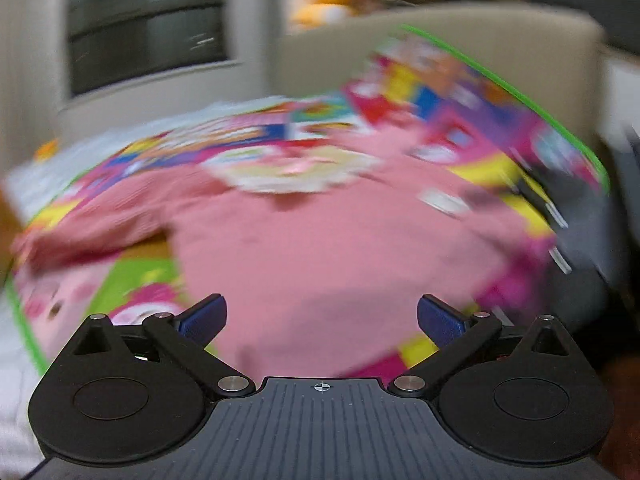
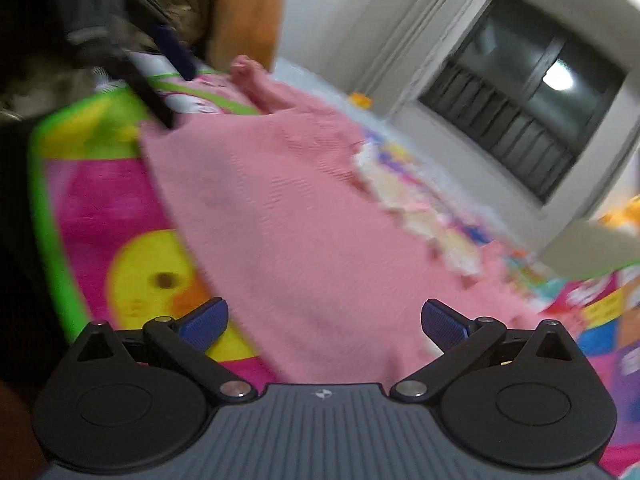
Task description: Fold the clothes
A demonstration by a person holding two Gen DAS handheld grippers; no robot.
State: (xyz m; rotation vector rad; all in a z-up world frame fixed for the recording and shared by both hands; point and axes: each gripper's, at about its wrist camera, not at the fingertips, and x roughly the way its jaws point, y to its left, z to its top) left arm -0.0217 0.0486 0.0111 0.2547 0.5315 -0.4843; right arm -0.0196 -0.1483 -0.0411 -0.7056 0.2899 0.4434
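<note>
A pink knitted sweater (image 1: 320, 232) lies spread flat on a brightly printed play mat (image 1: 472, 120) edged in green, its frilled cream collar (image 1: 292, 172) at twelve o'clock in the left wrist view and one sleeve (image 1: 88, 224) stretched out toward nine o'clock. The left tool (image 1: 322, 320) hangs above the sweater's lower hem, its blue-padded fingers (image 1: 204, 320) spread wide apart and gripping nothing. At three o'clock in that view a dark blurred shape crosses the mat's edge; what it is cannot be told. Behind the mat stand a beige padded backrest (image 1: 500, 36) and a dark window (image 1: 148, 28). In the right wrist view the sweater (image 2: 288, 216) runs from the bottom centre up toward eleven o'clock, where a sleeve cuff (image 2: 246, 70) rests on the mat (image 2: 100, 208), which shows a yellow cartoon face at eight o'clock. The right tool (image 2: 324, 322) is likewise held over the garment with its blue fingers (image 2: 444, 324) parted and empty. Both views are smeared by motion blur. A dark window (image 2: 520, 104) sits at two o'clock there.
</note>
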